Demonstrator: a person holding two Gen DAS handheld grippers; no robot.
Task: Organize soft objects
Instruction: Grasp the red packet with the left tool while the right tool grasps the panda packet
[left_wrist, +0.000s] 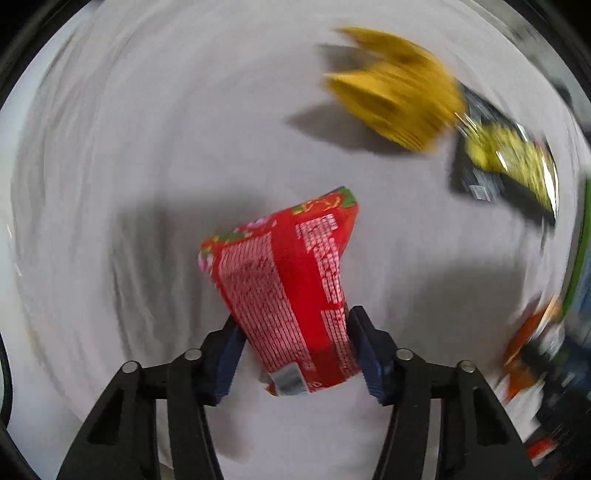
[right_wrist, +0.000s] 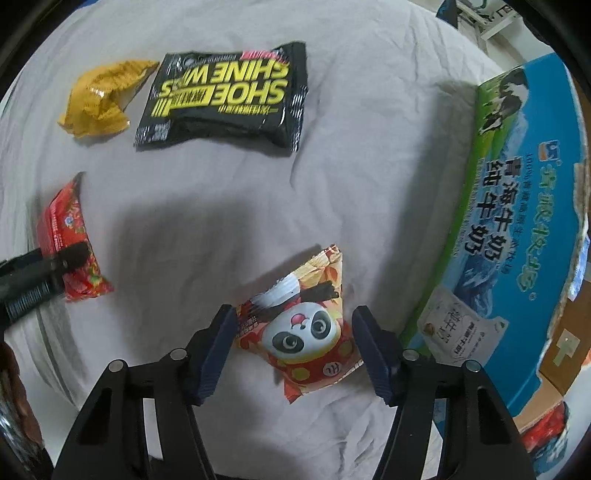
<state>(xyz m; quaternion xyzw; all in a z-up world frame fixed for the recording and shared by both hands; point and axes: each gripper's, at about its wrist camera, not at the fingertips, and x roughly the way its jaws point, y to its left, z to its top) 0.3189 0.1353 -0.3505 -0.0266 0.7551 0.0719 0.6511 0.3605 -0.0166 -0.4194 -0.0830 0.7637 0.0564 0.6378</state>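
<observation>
Currently left tongs (left_wrist: 293, 345) clamp red packet (left_wrist: 284, 280) (mid-carry); right tongs (right_wrist: 293, 343) gape around panda packet (right_wrist: 299, 328), needing closure.

Two close downward wrist fisheyes over one grey sheet (right_wrist: 351, 129), sharing black packet (right_wrist: 225, 94) and yellow cloth (right_wrist: 99, 98).

Four soft items lie on one pale sheet (right_wrist: 369, 110): one yellow cloth (right_wrist: 99, 98) at ten o'clock, one black packet (right_wrist: 225, 96) at twelve o'clock, one red packet (right_wrist: 74, 240) at nine o'clock, one panda packet (right_wrist: 306, 317) near centre. One cardboard box (right_wrist: 517, 229) stands at three o'clock.
</observation>
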